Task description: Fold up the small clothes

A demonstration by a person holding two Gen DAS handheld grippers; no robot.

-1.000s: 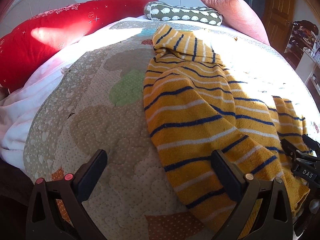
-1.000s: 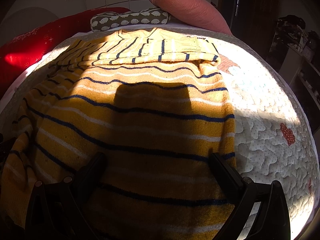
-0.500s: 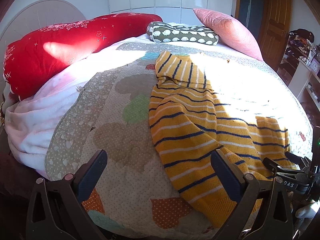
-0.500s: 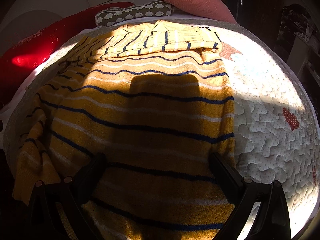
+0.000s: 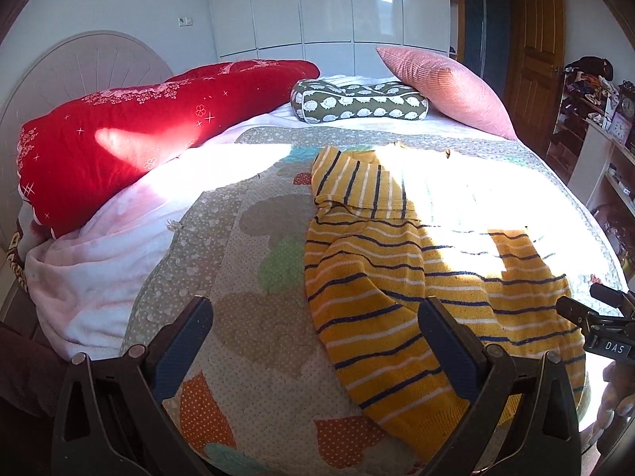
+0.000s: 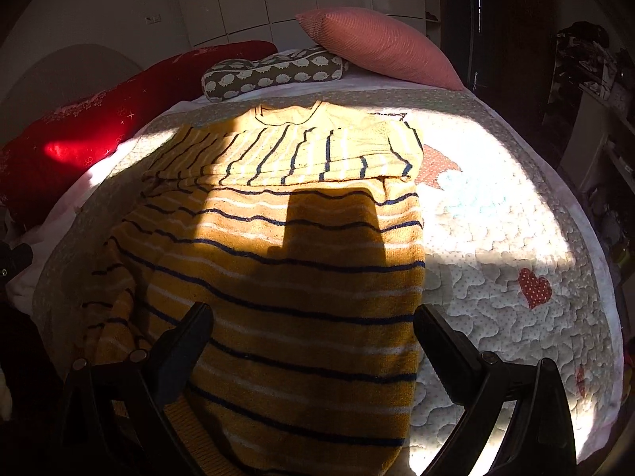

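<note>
Quilted patchwork bedspread (image 5: 254, 317), knitted striped yellow sweater (image 6: 301, 277) lying flat, both hand-held grippers (image 5: 313, 329) (image 6: 313, 329) spread wide, empty

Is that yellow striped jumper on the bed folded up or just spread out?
Partly folded: the yellow knitted jumper with navy and white stripes lies flat, its top part doubled over.

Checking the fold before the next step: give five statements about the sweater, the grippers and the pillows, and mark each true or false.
1. The striped sweater lies on the quilt. True.
2. The left gripper clamps the sweater. False: it is open and holds nothing.
3. The right gripper is open. True.
4. The sweater's top part is folded over, its stripes running crosswise to the body's. True.
5. The pink pillow rests on the sweater. False: it sits apart, at the far edge of the bed.
</note>
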